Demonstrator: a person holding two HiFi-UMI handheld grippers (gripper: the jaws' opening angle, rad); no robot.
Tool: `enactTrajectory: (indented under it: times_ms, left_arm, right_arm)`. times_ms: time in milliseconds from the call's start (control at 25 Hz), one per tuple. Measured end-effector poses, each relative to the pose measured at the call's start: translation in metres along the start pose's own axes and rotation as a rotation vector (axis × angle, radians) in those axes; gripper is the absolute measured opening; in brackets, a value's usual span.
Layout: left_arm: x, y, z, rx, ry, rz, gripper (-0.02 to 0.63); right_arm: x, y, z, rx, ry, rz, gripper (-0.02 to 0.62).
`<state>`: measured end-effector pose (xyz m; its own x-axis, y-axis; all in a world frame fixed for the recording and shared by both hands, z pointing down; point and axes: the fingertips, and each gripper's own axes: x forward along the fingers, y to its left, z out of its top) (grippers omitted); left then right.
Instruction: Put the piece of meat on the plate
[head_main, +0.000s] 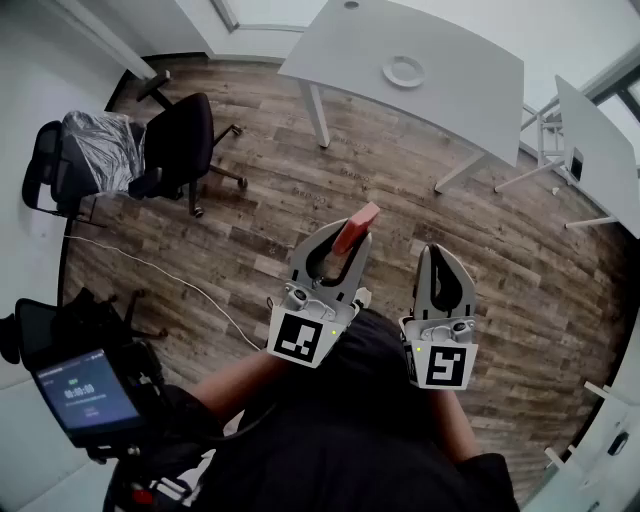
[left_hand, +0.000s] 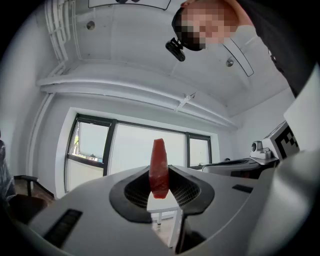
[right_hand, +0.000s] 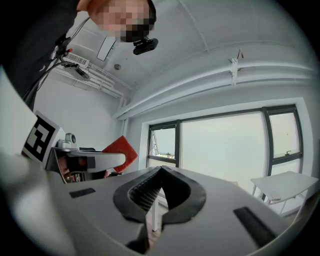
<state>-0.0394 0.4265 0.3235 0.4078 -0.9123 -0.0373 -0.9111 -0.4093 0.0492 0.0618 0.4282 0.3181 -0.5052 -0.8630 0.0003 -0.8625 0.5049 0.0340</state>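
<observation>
Nearest, the left hand-held gripper (head_main: 338, 245), held level, is clamped on a thin red slab of meat (head_main: 357, 228) whose long axis juts forward past the jaws. Beside it, the right hand-held gripper (head_main: 438, 262) is closed and empty. Well ahead, a round white plate (head_main: 404, 71) sits on the pale grey desk (head_main: 470, 105), clear of every edge.

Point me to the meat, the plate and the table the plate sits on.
Flat red piece of meat (left_hand: 159, 167): left gripper view, middle of the slab.
Round white plate (head_main: 388, 72): head view, left rim.
Light grey table (head_main: 460, 95): head view, bare top right of the plate.
</observation>
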Motion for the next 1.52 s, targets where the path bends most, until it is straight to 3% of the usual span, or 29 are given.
enactTrajectory:
  times_ms: [120,280,560,1120,1240,1400,1520]
  left_arm:
    - [0.001,0.002,0.000,-0.004,-0.008,0.000,0.098]
    - [0.001,0.005,0.001,-0.015,-0.011,0.020,0.098]
    - [-0.005,0.011,-0.008,-0.021,0.016,0.036,0.098]
    - [0.010,0.001,-0.003,-0.045,0.009,-0.008,0.098]
    - [0.037,0.005,-0.008,-0.051,0.006,-0.024,0.098]
    - [0.121,0.048,-0.025,-0.072,0.024,-0.042,0.098]
    - [0.140,0.054,-0.020,-0.051,0.019,-0.053,0.098]
  right_arm:
    - [0.000,-0.001,-0.001,-0.019,0.008,-0.006,0.006]
    - [0.001,-0.001,0.007,0.038,-0.044,0.016,0.006]
    - [-0.011,-0.016,-0.010,0.058,-0.003,-0.032,0.006]
    - [-0.026,-0.037,-0.001,0.060,-0.037,-0.085,0.006]
    - [-0.007,-0.057,-0.006,0.047,-0.031,-0.107,0.006]
    - [0.078,-0.096,-0.021,0.036,0.007,-0.118,0.006]
    - [0.098,-0.101,-0.015,0.019,-0.003,-0.115,0.006]
